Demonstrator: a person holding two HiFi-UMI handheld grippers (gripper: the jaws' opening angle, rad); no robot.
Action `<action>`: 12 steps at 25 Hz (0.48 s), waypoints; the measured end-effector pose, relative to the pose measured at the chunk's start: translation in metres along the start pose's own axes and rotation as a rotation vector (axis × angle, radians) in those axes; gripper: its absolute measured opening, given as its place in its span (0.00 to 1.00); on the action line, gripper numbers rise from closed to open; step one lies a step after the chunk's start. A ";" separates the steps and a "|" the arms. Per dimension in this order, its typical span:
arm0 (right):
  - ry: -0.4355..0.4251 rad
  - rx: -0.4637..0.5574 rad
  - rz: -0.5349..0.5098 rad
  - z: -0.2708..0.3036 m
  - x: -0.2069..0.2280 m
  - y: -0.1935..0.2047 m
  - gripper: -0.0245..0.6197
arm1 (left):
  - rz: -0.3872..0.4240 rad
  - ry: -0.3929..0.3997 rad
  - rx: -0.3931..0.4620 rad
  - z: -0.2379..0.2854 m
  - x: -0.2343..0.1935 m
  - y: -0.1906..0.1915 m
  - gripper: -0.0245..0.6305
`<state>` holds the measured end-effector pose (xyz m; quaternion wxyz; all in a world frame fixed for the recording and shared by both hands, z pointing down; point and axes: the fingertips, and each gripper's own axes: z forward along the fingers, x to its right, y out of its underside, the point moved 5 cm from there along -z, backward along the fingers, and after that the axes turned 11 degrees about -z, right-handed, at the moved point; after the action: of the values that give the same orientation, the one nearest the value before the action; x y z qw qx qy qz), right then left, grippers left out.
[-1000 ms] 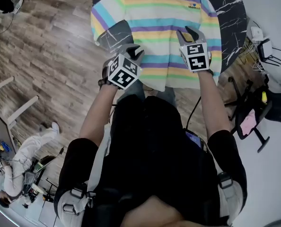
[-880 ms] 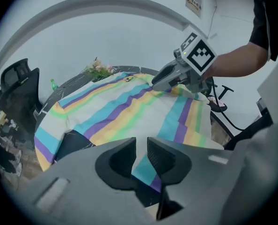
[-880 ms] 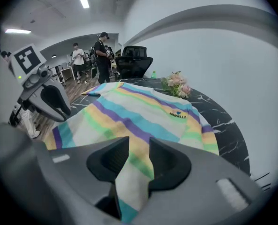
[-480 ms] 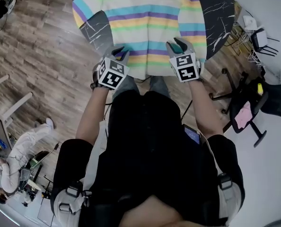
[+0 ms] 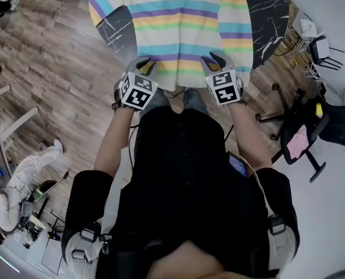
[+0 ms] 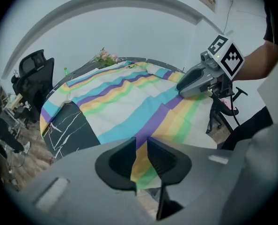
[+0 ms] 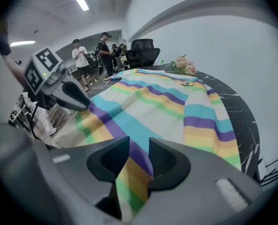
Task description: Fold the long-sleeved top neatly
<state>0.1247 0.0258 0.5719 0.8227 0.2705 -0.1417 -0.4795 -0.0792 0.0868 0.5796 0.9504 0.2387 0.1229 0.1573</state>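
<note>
A long-sleeved top [image 5: 178, 22] with pastel stripes lies flat, front up, on a black marble table [image 5: 117, 31]. Its bottom hem reaches the near table edge, in front of the person. My left gripper [image 5: 142, 64] is shut on the hem at its left part, and the striped cloth [image 6: 125, 102] runs between the jaws of this gripper [image 6: 141, 149]. My right gripper [image 5: 214, 60] is shut on the hem at its right part, with a fold of the top [image 7: 167, 102] pinched in this gripper [image 7: 139, 149]. The collar end is out of the head view.
A black office chair [image 5: 303, 135] and a small side table [image 5: 315, 45] stand to the right of the table. A person [image 5: 21, 190] sits on the wooden floor at lower left. Flowers [image 7: 183, 64] stand at the table's far end, with people [image 7: 83, 60] standing behind.
Both grippers have drawn back toward the person's body with the hem in them. The top has slid along the table toward the near edge.
</note>
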 end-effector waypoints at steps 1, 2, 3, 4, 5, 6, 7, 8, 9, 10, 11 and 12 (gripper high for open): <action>-0.002 -0.006 0.005 0.000 -0.001 0.003 0.25 | -0.001 0.000 -0.007 0.001 0.000 0.002 0.16; -0.003 -0.013 0.009 0.000 -0.001 0.006 0.25 | -0.002 0.000 -0.015 0.002 -0.001 0.005 0.16; -0.003 -0.019 0.012 0.000 -0.001 0.010 0.25 | -0.004 -0.002 -0.024 0.003 -0.001 0.008 0.16; -0.002 -0.022 0.012 -0.001 -0.001 0.014 0.25 | -0.007 -0.004 -0.032 0.003 -0.002 0.011 0.16; 0.001 -0.022 0.009 -0.001 -0.001 0.017 0.23 | -0.013 -0.006 -0.035 0.003 -0.003 0.014 0.16; 0.002 -0.022 0.004 -0.002 -0.001 0.018 0.23 | -0.022 -0.009 -0.034 0.003 -0.005 0.016 0.16; 0.002 -0.023 -0.003 -0.003 0.000 0.019 0.23 | -0.030 -0.013 -0.033 0.002 -0.006 0.018 0.16; 0.002 -0.024 -0.012 -0.003 0.000 0.020 0.23 | -0.035 -0.019 -0.033 0.001 -0.008 0.019 0.16; 0.001 -0.025 -0.020 -0.004 0.001 0.022 0.23 | -0.037 -0.025 -0.034 0.001 -0.009 0.020 0.16; 0.000 -0.027 -0.026 -0.005 0.002 0.023 0.23 | -0.038 -0.030 -0.036 0.001 -0.010 0.021 0.16; -0.001 -0.028 -0.029 -0.005 0.002 0.025 0.23 | -0.039 -0.035 -0.037 0.000 -0.012 0.022 0.16; -0.001 -0.031 -0.031 -0.007 0.003 0.027 0.23 | -0.040 -0.039 -0.036 0.000 -0.013 0.022 0.16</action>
<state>0.1485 0.0359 0.5822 0.8191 0.2598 -0.1305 -0.4944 -0.0966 0.1007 0.5924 0.9597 0.2220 0.1059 0.1357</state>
